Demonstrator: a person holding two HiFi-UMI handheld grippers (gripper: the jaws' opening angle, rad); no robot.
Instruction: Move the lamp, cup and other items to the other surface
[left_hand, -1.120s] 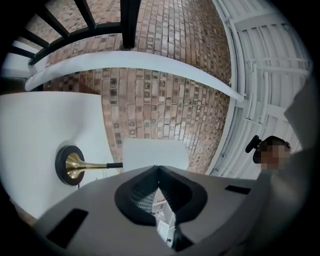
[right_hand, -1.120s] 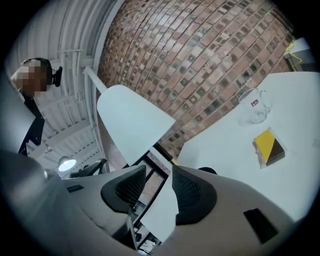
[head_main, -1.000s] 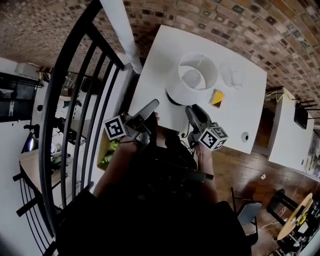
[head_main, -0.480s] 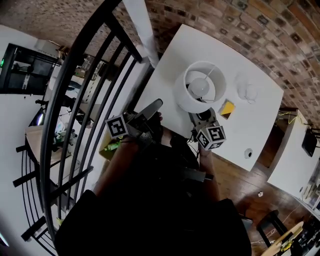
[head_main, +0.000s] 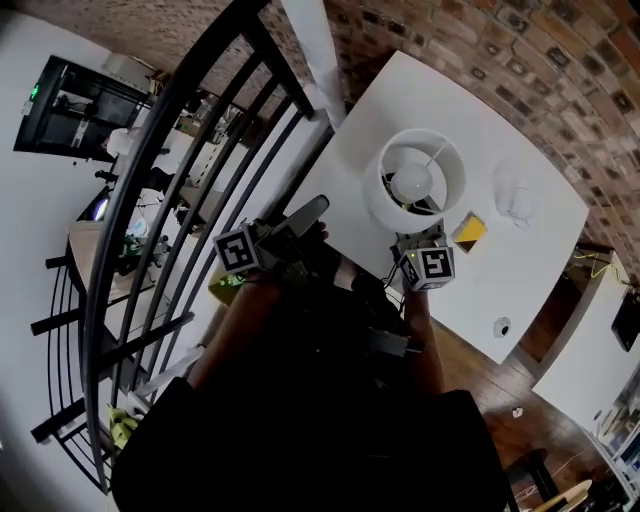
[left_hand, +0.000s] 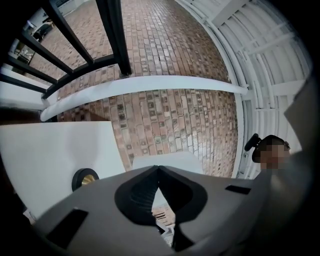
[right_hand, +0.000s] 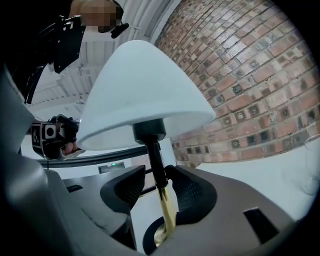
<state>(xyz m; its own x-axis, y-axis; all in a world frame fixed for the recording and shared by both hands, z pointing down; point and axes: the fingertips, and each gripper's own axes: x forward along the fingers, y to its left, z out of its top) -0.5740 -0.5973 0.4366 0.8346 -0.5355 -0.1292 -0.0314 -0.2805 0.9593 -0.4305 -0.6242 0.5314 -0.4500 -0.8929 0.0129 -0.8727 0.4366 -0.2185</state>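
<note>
On the counter (head_main: 352, 150) the lamp (head_main: 420, 178) stands in place. The right gripper (right_hand: 155, 176) has slid in under its shade, jaws apart around the stem (right_hand: 155, 159), not yet clamped. The left gripper (left_hand: 158, 169) waits beside, jaws together, empty. Closing on the stem looks next.

Left hand-held gripper (left_hand: 158, 169) closed, right (right_hand: 156, 176) parted

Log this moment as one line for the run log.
phase: pre-grasp at lamp | right gripper: open, stem between fingers, not clamped | left gripper: shut, empty | lamp: on white table
</note>
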